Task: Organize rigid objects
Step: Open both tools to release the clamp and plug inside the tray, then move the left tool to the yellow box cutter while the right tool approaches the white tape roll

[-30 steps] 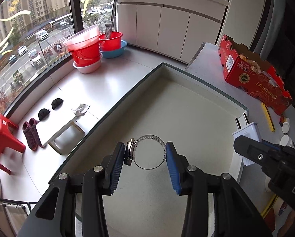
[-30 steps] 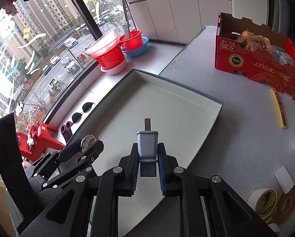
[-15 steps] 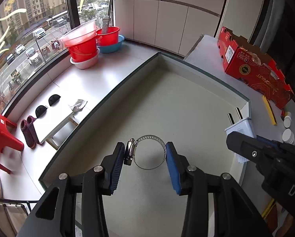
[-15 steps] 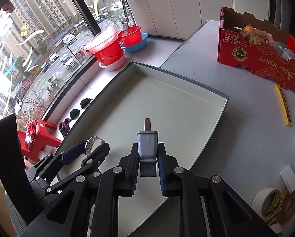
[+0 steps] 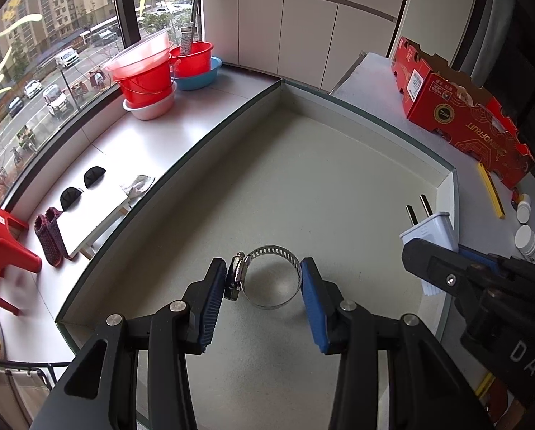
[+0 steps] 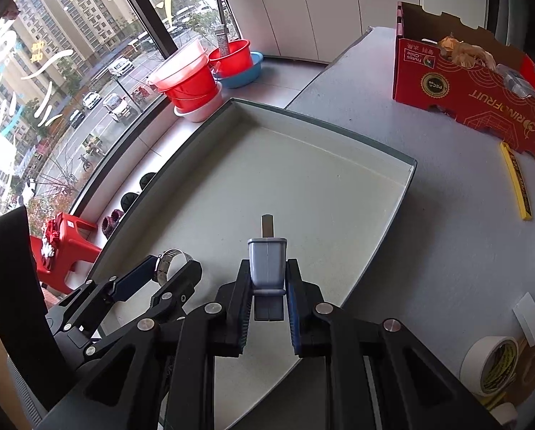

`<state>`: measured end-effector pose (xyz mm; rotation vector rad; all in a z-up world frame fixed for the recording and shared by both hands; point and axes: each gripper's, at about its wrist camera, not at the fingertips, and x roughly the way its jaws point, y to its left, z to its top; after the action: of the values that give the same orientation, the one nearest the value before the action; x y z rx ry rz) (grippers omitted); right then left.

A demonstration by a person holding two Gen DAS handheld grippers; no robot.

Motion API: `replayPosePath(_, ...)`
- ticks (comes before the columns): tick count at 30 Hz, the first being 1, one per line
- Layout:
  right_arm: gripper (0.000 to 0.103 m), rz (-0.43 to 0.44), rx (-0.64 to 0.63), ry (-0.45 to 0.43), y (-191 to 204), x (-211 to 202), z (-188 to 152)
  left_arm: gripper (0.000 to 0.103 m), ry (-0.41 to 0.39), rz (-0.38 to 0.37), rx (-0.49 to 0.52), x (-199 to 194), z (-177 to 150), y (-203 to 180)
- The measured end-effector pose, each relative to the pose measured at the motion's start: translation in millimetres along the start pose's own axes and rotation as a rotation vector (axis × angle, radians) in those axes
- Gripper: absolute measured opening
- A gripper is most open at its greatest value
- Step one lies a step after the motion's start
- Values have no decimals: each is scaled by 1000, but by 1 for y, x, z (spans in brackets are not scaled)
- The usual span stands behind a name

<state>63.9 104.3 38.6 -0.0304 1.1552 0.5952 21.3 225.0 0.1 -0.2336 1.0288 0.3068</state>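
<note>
**Two small hardware items held above an empty sorting tray**

*Left wrist view.* The left gripper [image 5: 265, 288] is holding a metal hose clamp [image 5: 269, 276] flat across its band: one blue pad is bearing on the screw housing, the other on the opposite side of the ring. The jaws are standing partly apart, only as wide as the ring itself. The clamp is hanging above the bare floor of the shallow grey tray [image 5: 357, 111], over its near part; a soft shadow under the ring suggests it is not yet resting on the floor. Gripping across the diameter is probably keeping the ring level for setting down. At the right edge, the right gripper is entering with a pale plug adapter [image 5: 430, 229], its two prongs pointing away toward the far side.

*Right wrist view.* The right gripper [image 6: 267, 295] is clamping the plug adapter [image 6: 267, 265] by its narrow sides, jaws drawn in as close as the body allows, prongs leading forward over the near right part of the tray [image 6: 325, 125]. The left gripper [image 6: 170, 268], carrying the hose clamp [image 6: 169, 256], is sitting just to the left. Both items seem bound for the tray. On the table to the right, untouched, are lying a red carton [image 6: 464, 89], a yellow strip [image 6: 516, 184] and a tape roll [image 6: 493, 363].
</note>
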Motion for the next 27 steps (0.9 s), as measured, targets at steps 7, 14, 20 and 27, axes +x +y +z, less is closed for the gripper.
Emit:
replayPosePath(7, 90, -13, 6, -76, -2, -18, -2, 85, -46, 23, 33, -9, -3, -4)
replayPosePath(14, 90, -88, 9, -166, -17, -62, -15, 103, -62, -6, 58, -25, -6, -13)
replayPosePath(20, 90, -136, 103, -225, -65, -113, -59, 103, -62, -119, 118, -48, -22, -41)
replayPosePath(27, 90, -319, 323, -236, -146, -157, -133, 103, -48, -214, 328, -70, -65, -114)
